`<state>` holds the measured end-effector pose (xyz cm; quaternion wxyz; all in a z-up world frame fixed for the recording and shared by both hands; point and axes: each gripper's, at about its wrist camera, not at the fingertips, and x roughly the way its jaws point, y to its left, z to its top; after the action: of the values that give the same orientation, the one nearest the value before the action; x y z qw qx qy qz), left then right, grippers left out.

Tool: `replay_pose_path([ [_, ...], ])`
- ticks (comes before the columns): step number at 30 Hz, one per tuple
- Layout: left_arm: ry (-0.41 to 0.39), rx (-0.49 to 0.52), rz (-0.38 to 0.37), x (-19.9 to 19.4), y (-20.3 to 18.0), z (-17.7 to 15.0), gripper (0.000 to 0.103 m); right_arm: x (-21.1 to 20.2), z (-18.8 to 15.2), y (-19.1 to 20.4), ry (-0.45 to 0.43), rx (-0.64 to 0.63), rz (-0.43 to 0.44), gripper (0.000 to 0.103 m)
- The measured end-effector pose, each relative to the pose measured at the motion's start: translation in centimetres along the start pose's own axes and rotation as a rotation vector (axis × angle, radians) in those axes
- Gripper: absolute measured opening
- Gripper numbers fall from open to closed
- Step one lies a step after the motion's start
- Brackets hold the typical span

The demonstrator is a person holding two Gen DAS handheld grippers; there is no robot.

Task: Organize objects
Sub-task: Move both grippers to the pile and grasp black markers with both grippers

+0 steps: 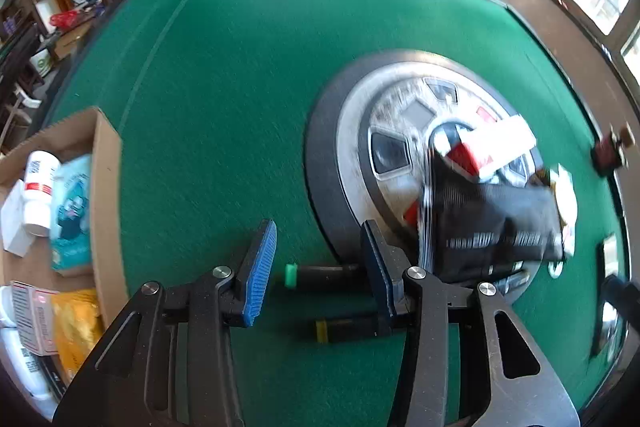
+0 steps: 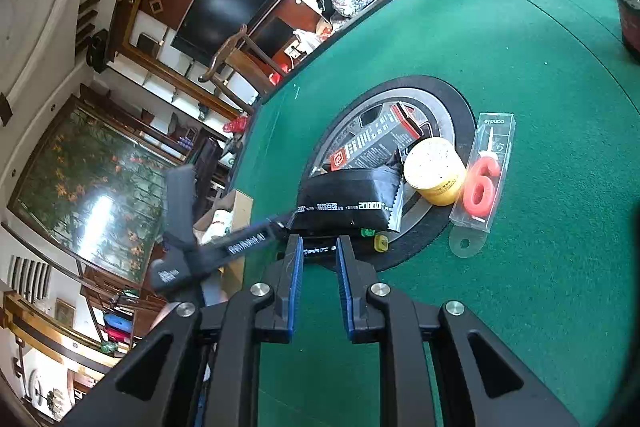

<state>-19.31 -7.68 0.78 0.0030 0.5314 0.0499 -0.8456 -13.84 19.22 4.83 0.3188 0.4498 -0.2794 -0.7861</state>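
Note:
My left gripper (image 1: 320, 247) is open and empty, low over the green felt table (image 1: 224, 99). Between and just beyond its fingers lie two black markers, one with a green cap (image 1: 320, 277) and one with a yellow cap (image 1: 344, 331). A black pouch (image 1: 496, 227) lies on the round metal hub (image 1: 396, 147), with a red-and-white box (image 1: 488, 147) behind it. My right gripper (image 2: 319, 251) is partly open and empty, just short of the black pouch (image 2: 348, 199). The left gripper (image 2: 224, 247) shows at its left.
A cardboard box (image 1: 106, 195) at the left holds a white bottle (image 1: 38, 191), a teal packet and a yellow packet. A yellow jar (image 2: 436, 173) and a boxed red "6" candle (image 2: 482, 183) sit by the hub. A dark red jar (image 1: 608, 151) stands far right.

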Motion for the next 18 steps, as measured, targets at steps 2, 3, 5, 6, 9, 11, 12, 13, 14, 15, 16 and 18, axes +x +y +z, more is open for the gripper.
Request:
replay_pose_path([
  [2, 0.0, 0.031, 0.0, -0.4, -0.3, -0.8, 0.044, 0.0, 0.1, 0.1, -0.001, -0.004, 0.005, 0.017],
  [3, 0.004, 0.04, -0.016, -0.6, -0.4, -1.4, 0.044, -0.1, 0.1, 0.1, -0.003, -0.004, 0.004, 0.017],
  [5, 0.018, 0.048, -0.06, -1.3, -0.7, -2.7, 0.044, 0.0, 0.1, 0.1, -0.004, 0.0, 0.004, 0.025],
  [6, 0.025, 0.056, -0.073, -1.5, -1.2, -3.4, 0.045, 0.0, 0.1, 0.1, -0.006, 0.004, 0.004, 0.027],
  [9, 0.044, 0.11, -0.121, -2.4, -2.8, -5.3, 0.045, -0.1, 0.0, 0.0, -0.011, 0.004, 0.0, 0.028],
  [11, 0.057, 0.133, -0.15, -2.7, -3.9, -6.0, 0.045, -0.1, 0.0, 0.1, -0.016, 0.0, -0.007, 0.028],
  [12, 0.059, 0.137, -0.151, -2.8, -4.3, -6.1, 0.045, -0.2, -0.1, 0.1, -0.019, -0.003, -0.012, 0.028],
  [13, 0.056, 0.139, -0.145, -2.9, -4.7, -6.0, 0.045, -0.3, -0.2, -0.1, -0.019, -0.007, -0.018, 0.028],
  [14, 0.052, 0.137, -0.143, -3.0, -5.1, -5.9, 0.045, -0.3, -0.2, -0.1, -0.019, -0.009, -0.025, 0.028],
  [15, 0.046, 0.132, -0.148, -3.1, -5.3, -5.7, 0.045, -0.3, -0.2, -0.1, -0.019, -0.005, -0.026, 0.028],
  [16, 0.043, 0.127, -0.155, -3.0, -5.4, -5.5, 0.045, -0.3, -0.1, -0.1, -0.017, -0.003, -0.026, 0.028],
  [18, 0.043, 0.123, -0.161, -2.8, -5.7, -5.3, 0.045, -0.3, -0.1, -0.2, -0.019, -0.003, -0.028, 0.028],
])
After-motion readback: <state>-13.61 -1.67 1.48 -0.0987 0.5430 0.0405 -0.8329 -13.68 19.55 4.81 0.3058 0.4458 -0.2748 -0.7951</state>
